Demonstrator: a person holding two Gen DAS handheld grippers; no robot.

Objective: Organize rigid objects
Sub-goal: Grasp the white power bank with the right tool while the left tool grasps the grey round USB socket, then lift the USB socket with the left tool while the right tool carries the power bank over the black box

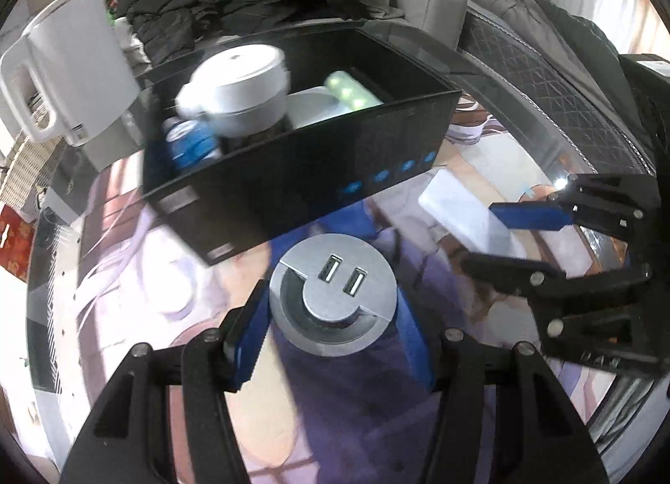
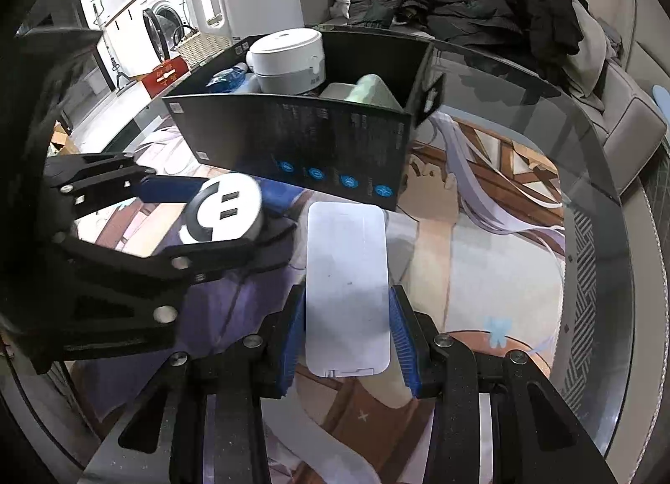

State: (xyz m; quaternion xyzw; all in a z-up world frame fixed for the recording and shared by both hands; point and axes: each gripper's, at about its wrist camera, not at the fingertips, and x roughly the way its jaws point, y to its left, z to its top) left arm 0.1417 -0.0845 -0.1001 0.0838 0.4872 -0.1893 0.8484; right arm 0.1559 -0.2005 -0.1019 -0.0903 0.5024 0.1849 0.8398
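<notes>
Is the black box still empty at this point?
No. In the right wrist view the black box already holds a white round container, a pale green item and a blue item.

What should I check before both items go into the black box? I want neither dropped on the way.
1. Right gripper shut on the flat white case, blue pads against both long edges: ok.
2. Left gripper around the round silver USB hub, pads on both sides: ok.
3. Firmness of the left grip: cannot tell.
4. Black box open at the top: ok.
5. Free room in the box: not ok at the left, where the white round appliance and blue packet sit; space near the green item cannot tell.
6. Grippers apart from each other: ok.
</notes>
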